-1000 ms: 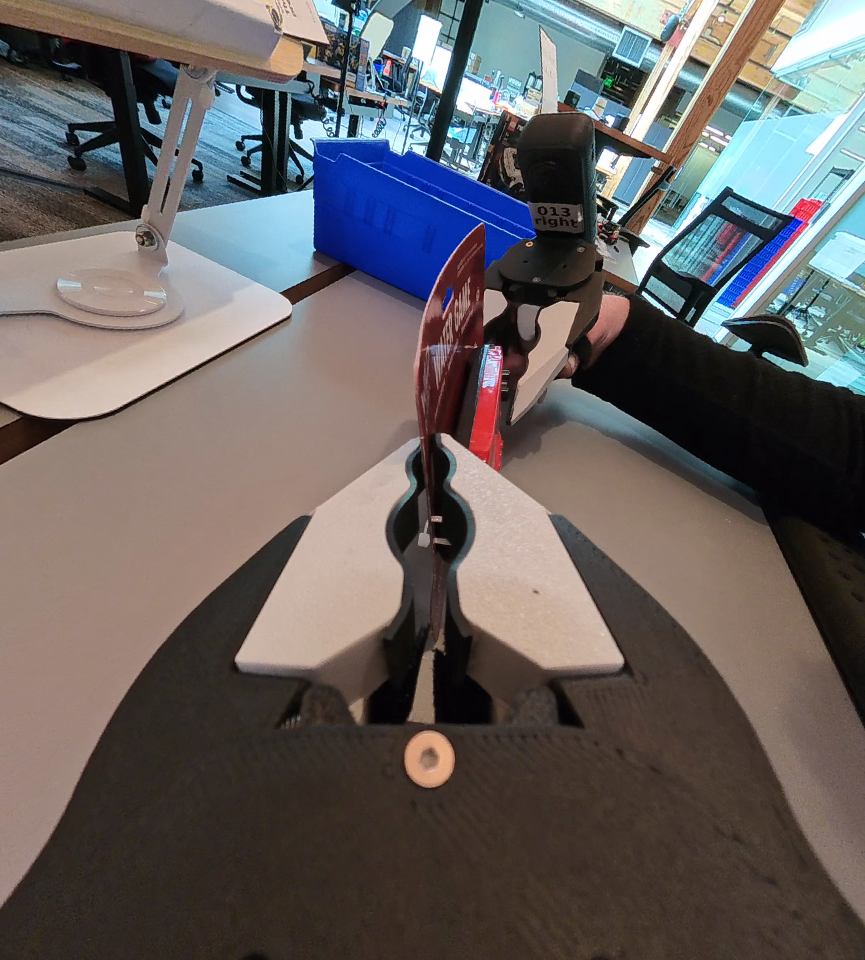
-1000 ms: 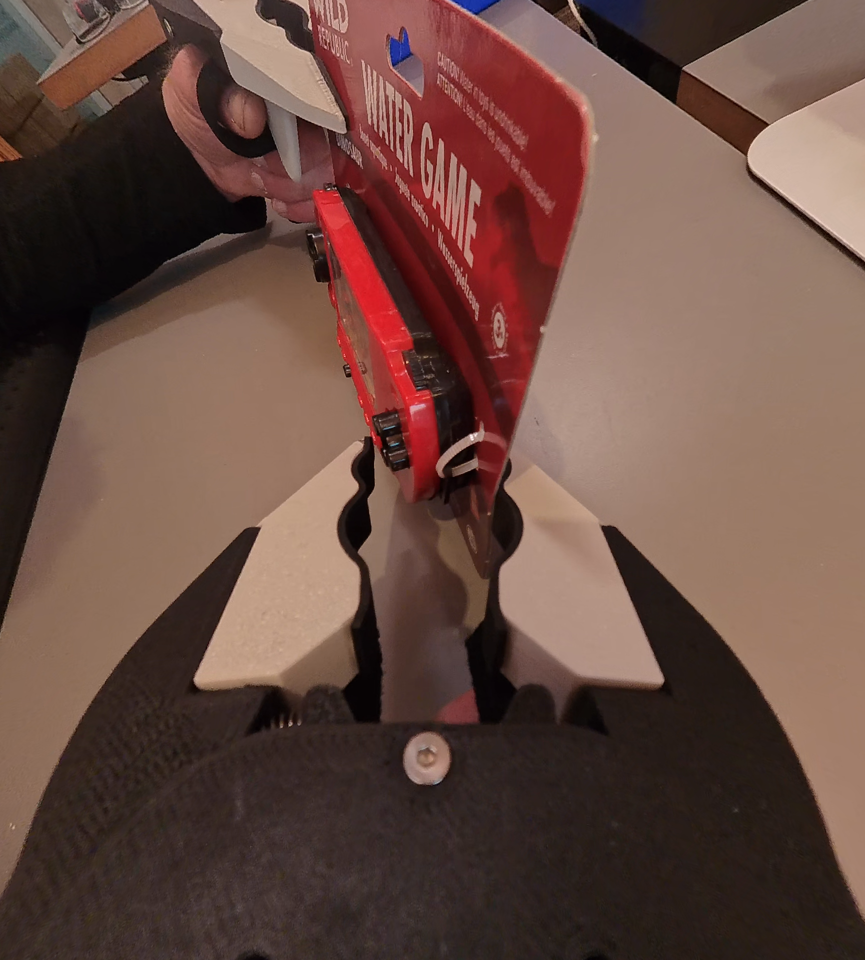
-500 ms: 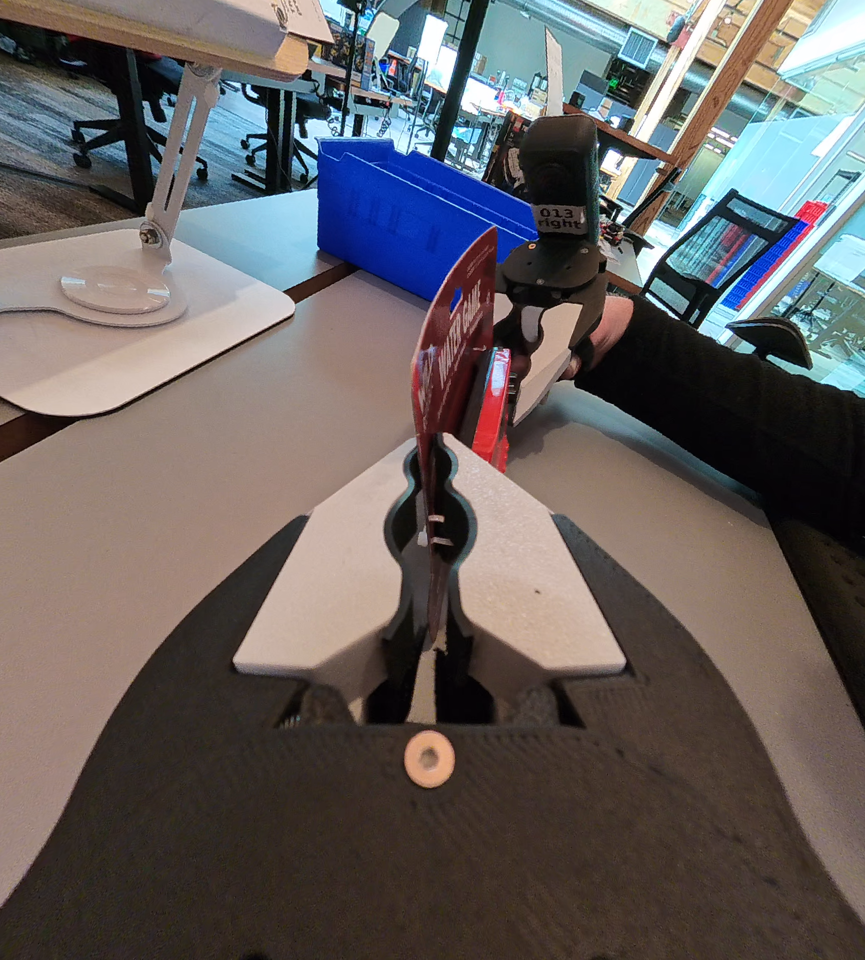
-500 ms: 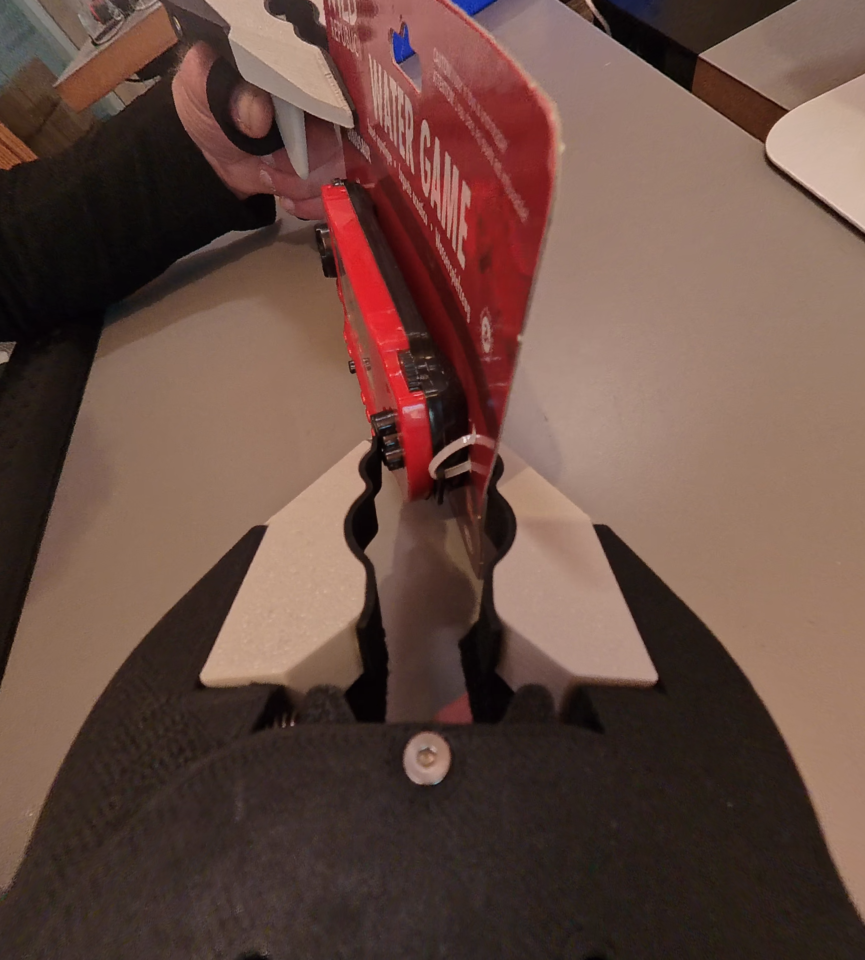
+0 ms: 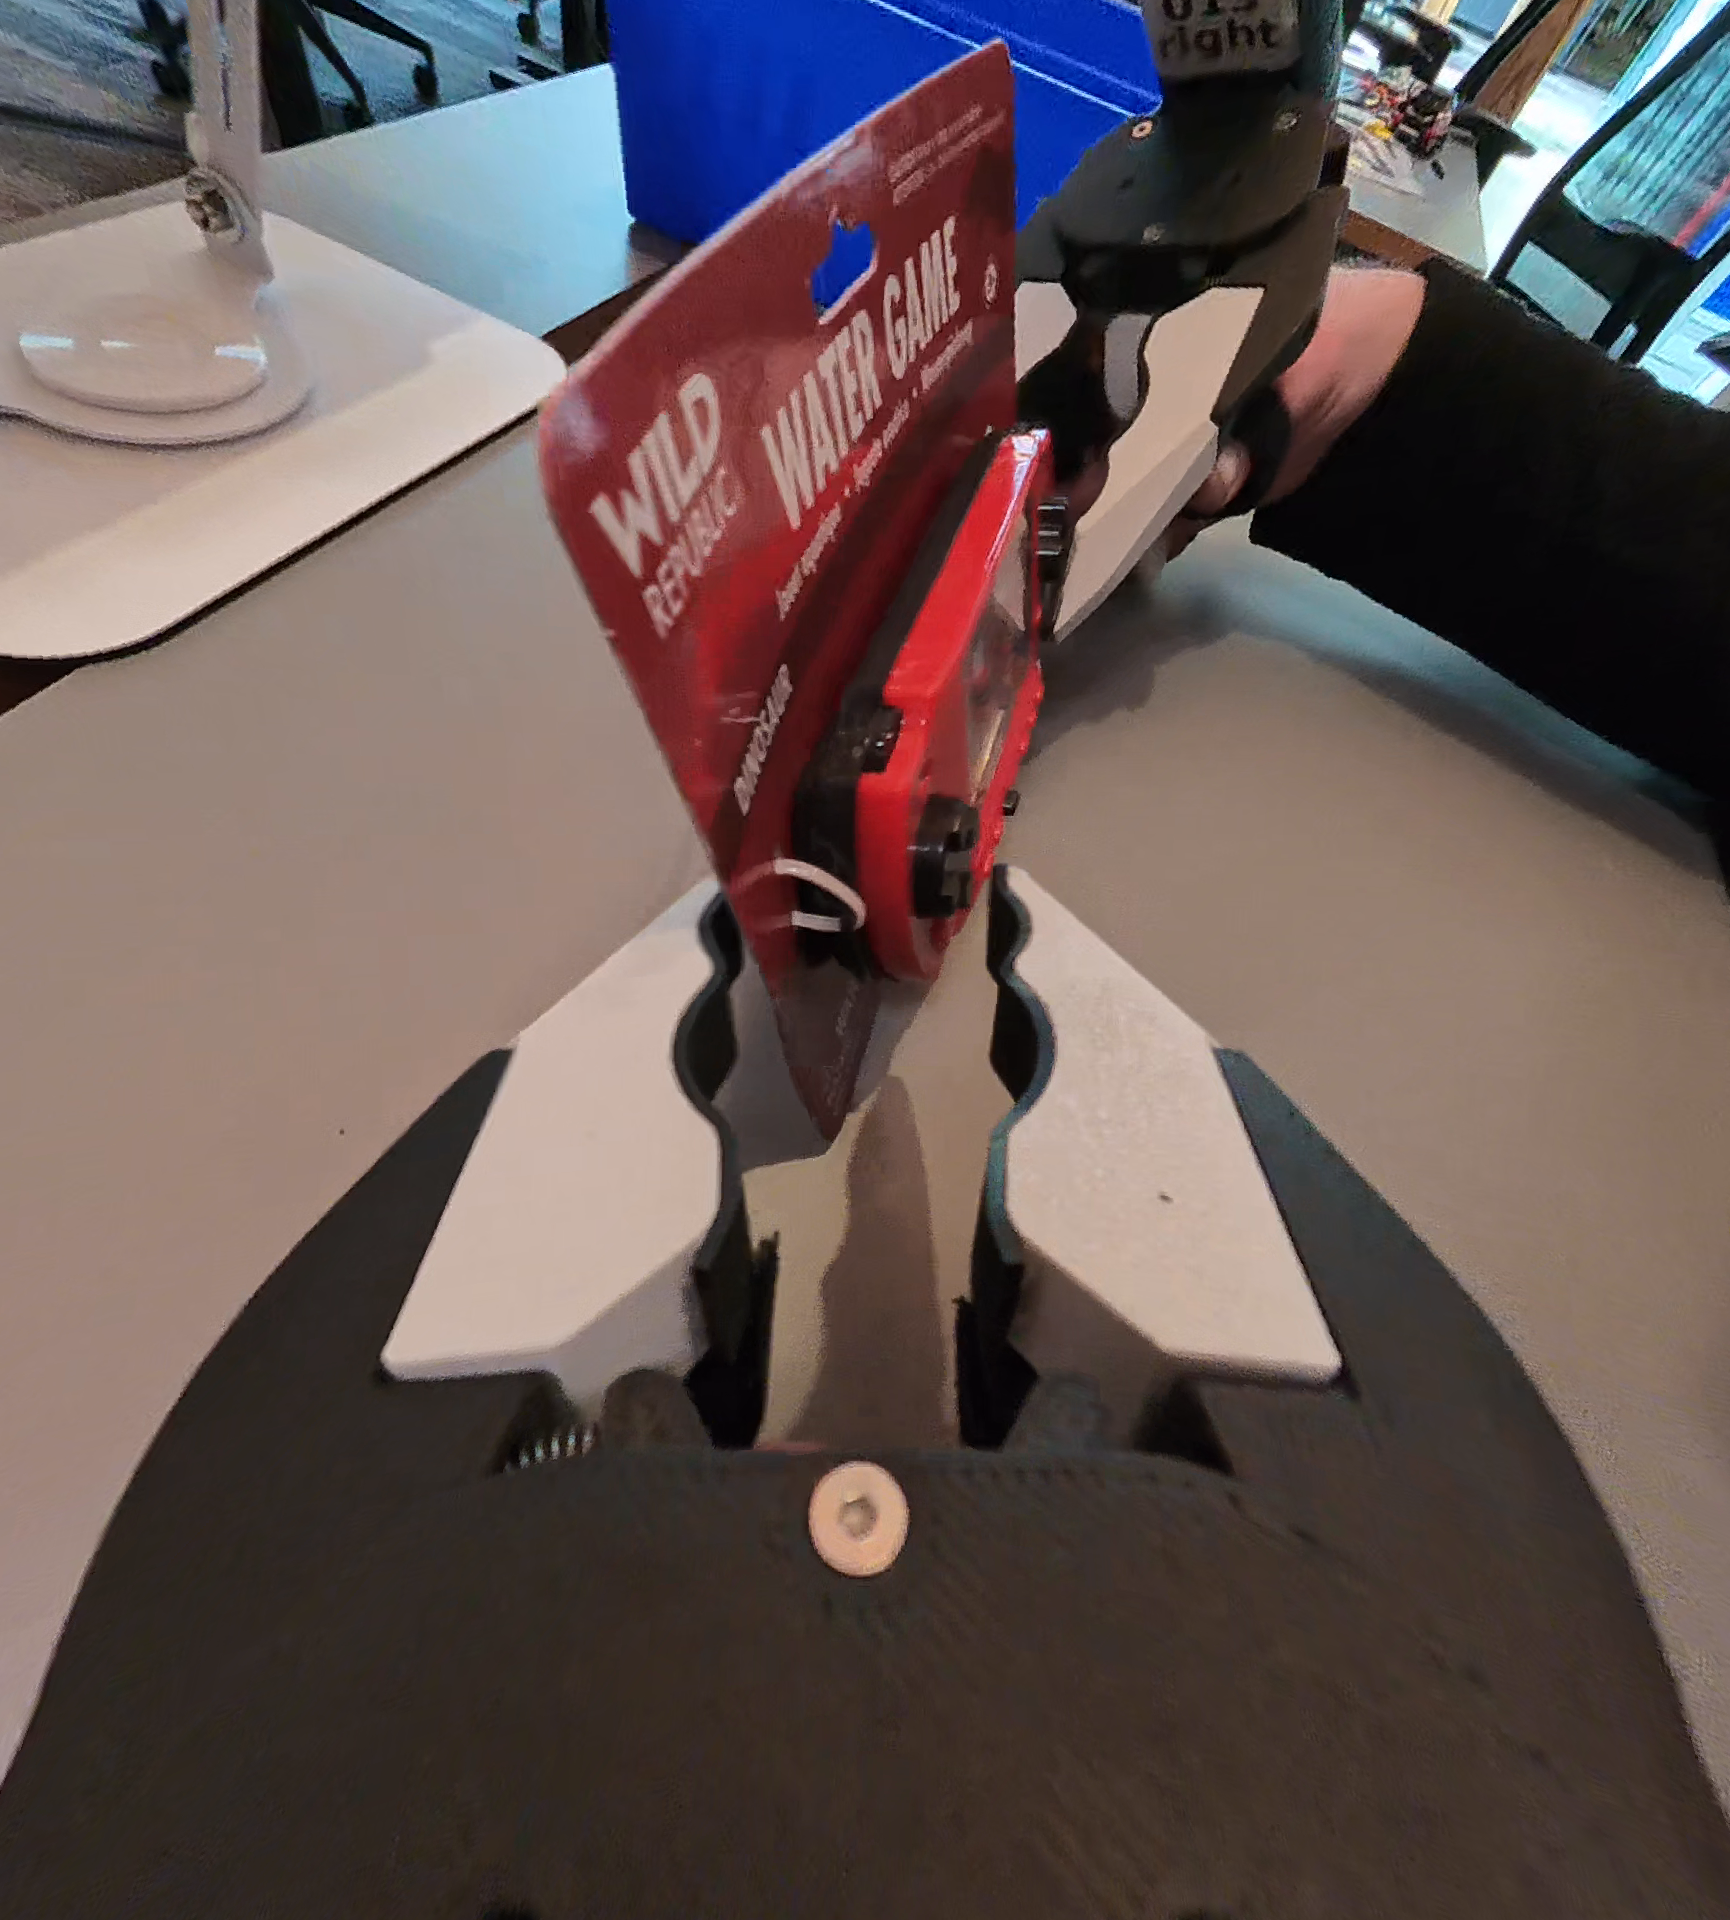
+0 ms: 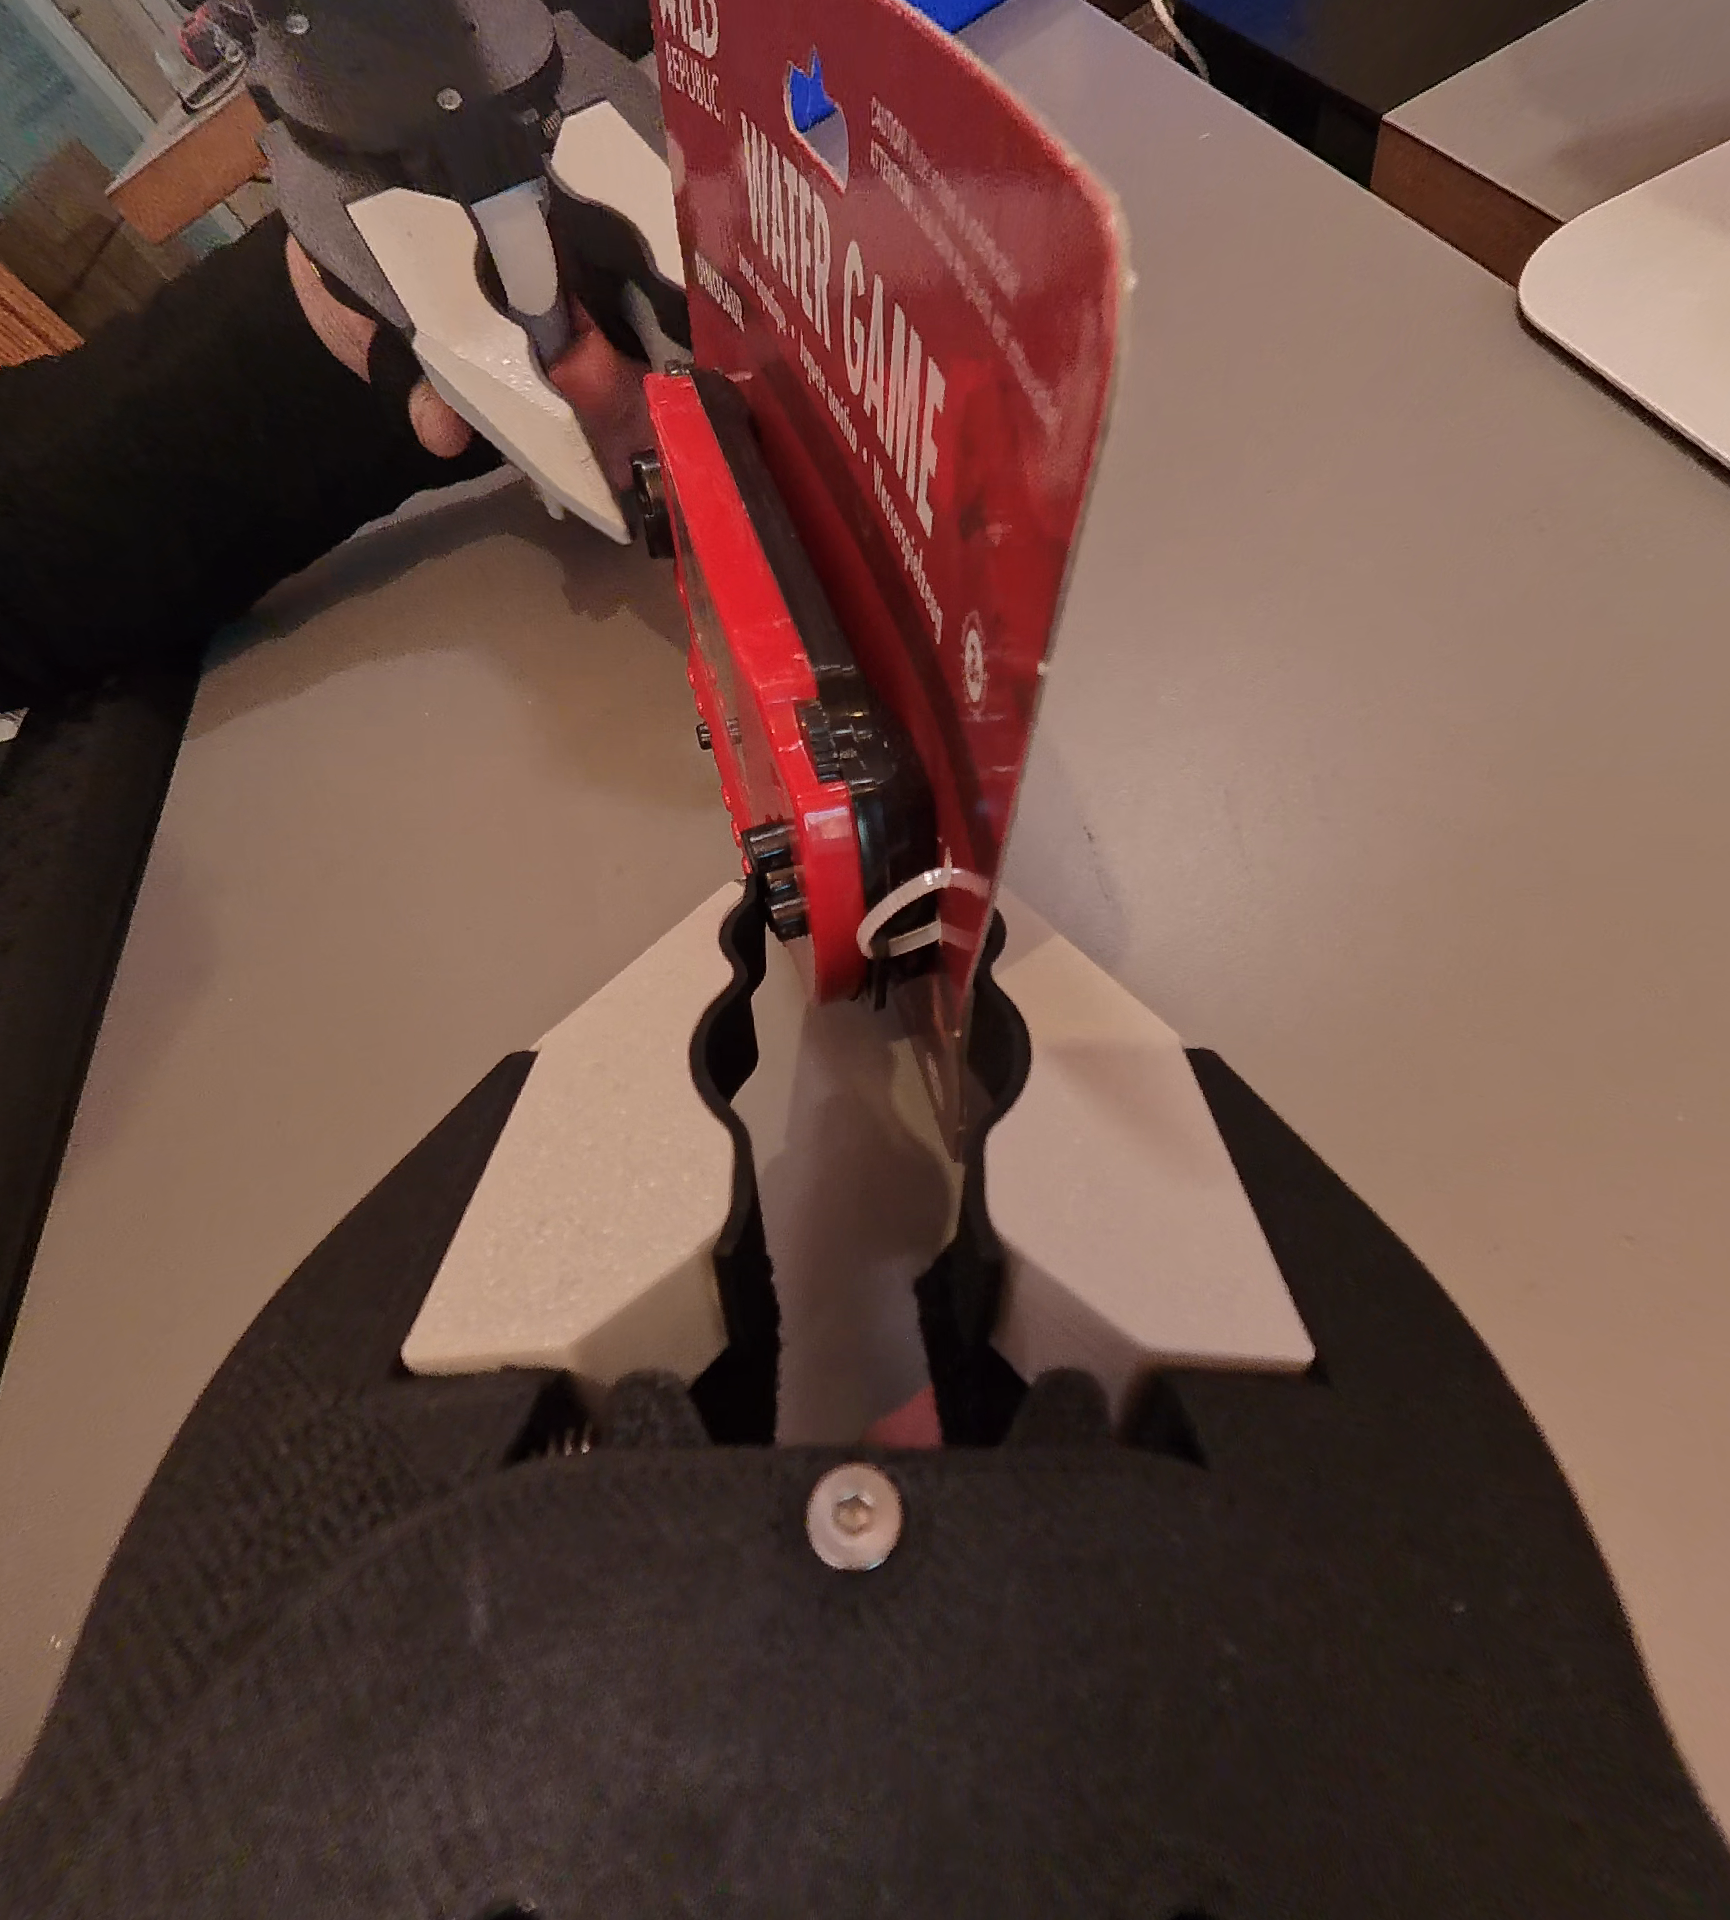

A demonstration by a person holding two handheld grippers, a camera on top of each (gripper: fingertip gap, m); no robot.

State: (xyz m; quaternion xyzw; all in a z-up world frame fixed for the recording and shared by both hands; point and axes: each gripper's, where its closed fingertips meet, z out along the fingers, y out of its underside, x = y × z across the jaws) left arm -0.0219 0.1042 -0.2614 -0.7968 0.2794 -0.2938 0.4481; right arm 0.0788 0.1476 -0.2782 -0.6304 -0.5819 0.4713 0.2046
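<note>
A toy package stands on edge on the grey table (image 5: 300, 852). It is a dark red card (image 5: 819, 436) with a red handheld water game (image 5: 954, 707) zip-tied to it. My left gripper (image 5: 861, 904) is open, with the package's near end between its fingertips. My right gripper (image 6: 866, 935) is shut on the package's other end, one finger on the game's black knob and the other on the card (image 6: 944, 364). The right gripper also shows in the left wrist view (image 5: 1100, 488), and a white finger (image 6: 497, 416) of the left gripper shows in the right wrist view.
A blue bin (image 5: 840, 104) stands behind the package. A white stand base (image 5: 165, 416) lies at the left and shows again in the right wrist view (image 6: 1692, 312). A black-sleeved arm (image 5: 1567, 540) holds the right gripper. A black textured surface (image 6: 9, 935) borders the table.
My left gripper, which was shut on the card's edge, has opened and moved in closer around the package. The right gripper's fingers have closed onto the other end. The package now tilts.
</note>
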